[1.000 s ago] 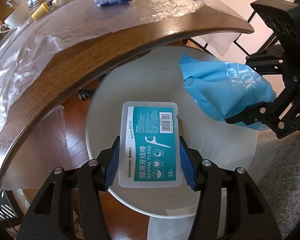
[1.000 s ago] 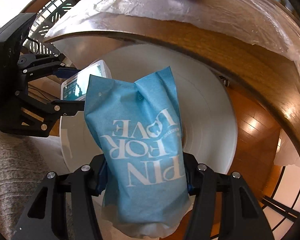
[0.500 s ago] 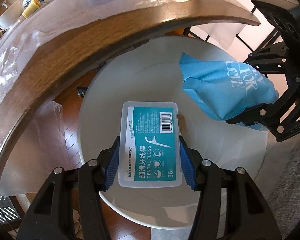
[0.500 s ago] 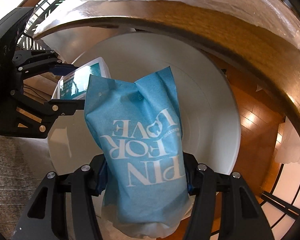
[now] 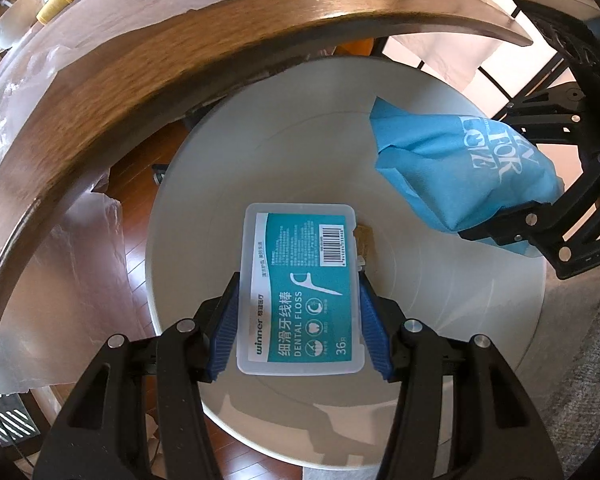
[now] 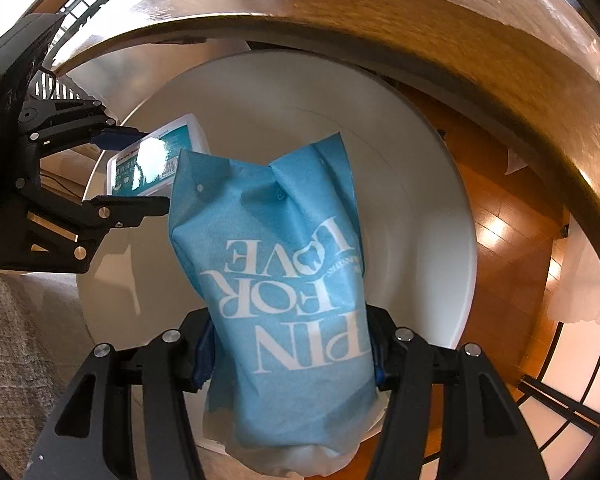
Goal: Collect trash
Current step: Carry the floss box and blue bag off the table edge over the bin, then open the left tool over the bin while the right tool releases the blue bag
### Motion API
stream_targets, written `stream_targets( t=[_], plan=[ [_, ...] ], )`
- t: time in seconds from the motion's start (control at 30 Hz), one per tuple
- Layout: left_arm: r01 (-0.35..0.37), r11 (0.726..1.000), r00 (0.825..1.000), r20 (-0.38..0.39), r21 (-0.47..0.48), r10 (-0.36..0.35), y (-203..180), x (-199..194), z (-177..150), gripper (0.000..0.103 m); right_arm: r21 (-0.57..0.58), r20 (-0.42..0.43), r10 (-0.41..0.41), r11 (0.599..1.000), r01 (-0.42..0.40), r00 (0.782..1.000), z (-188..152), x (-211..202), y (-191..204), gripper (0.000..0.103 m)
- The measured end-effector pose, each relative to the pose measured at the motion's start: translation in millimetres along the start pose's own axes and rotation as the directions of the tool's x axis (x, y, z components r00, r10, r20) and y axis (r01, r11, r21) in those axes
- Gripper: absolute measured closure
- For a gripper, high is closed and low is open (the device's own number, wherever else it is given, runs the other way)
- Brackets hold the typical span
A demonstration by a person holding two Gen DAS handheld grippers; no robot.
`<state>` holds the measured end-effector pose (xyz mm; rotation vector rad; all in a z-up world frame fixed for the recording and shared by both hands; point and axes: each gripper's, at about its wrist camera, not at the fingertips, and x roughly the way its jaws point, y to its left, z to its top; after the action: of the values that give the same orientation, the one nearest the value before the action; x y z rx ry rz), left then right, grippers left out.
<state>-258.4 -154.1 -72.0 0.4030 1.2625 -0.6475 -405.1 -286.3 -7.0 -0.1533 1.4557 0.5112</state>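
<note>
Both pieces hang over the open white bin (image 5: 204,184), which stands on the floor just beside the table (image 5: 148,80) edge, so the step in hand looks like the drop: I would part each set of jaws only while its piece is well inside the rim, so that neither catches the edge or falls to the floor. The left hand-held gripper (image 5: 300,316) is clamped on the floss box (image 5: 300,288), over the bin's middle. The right hand-held gripper (image 6: 288,354) is clamped on the blue packet (image 6: 276,272), nearer the rim away from the table.
</note>
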Motion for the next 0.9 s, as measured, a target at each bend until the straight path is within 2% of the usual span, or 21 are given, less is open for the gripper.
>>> stream_targets(
  t=[0.73,0.83,0.9],
  plan=[
    [-0.001,1.000,1.000,-0.014,0.005,0.001,-2.7,10.4,1.1,0.048,-0.003,-0.021,-0.018,1.000,0.018,1.000,0.8,7.6,0.7,0.046],
    [-0.015,1.000,1.000,-0.014,0.019,0.016,-3.5,9.7,1.9,0.044,-0.012,0.000,-0.041,0.999,0.041,0.999,0.0,2.6,1.8,0.025],
    [-0.016,1.000,1.000,-0.009,0.022,0.016,-4.6,4.8,1.4,0.042,-0.013,0.021,-0.034,0.999,0.034,0.999,-1.4,-9.1,3.4,0.024]
  ],
)
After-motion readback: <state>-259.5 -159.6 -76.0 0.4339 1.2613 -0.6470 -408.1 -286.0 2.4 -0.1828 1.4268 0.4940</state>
